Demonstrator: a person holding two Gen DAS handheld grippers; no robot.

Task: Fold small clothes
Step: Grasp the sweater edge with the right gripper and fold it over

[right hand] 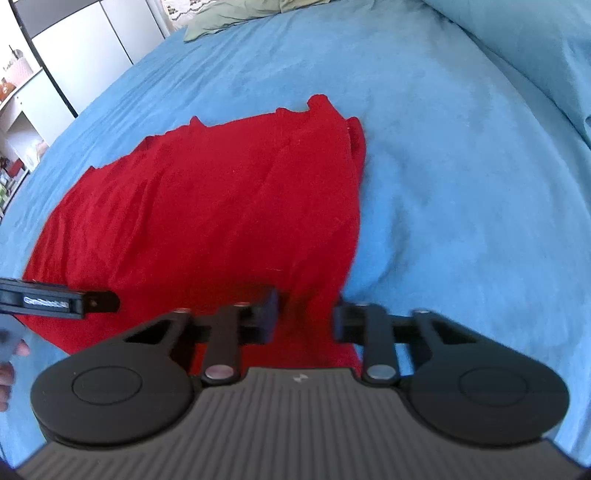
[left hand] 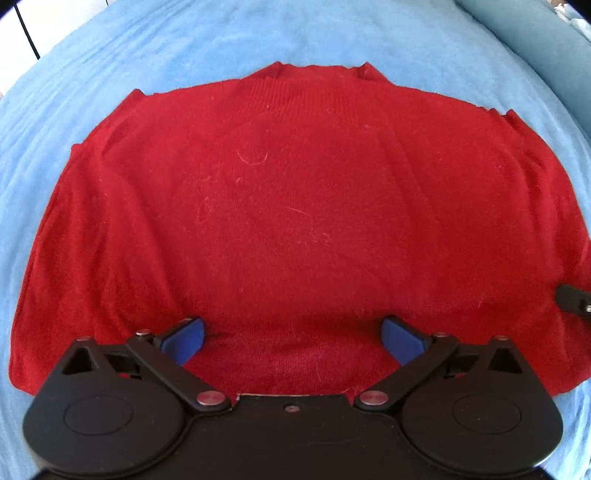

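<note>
Both grippers poised at the red sweater (left hand: pixel 280 206) hem; left gripper (left hand: pixel 291 341) spread wide, right gripper (right hand: pixel 304 314) apart, perhaps straddling cloth; next, pinch and fold.

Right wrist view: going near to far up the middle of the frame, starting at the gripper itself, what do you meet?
right gripper, open over the garment's near edge → red sweater spread flat → bare blue bedsheet → green cloth lying at the far edge of the bed.
</note>
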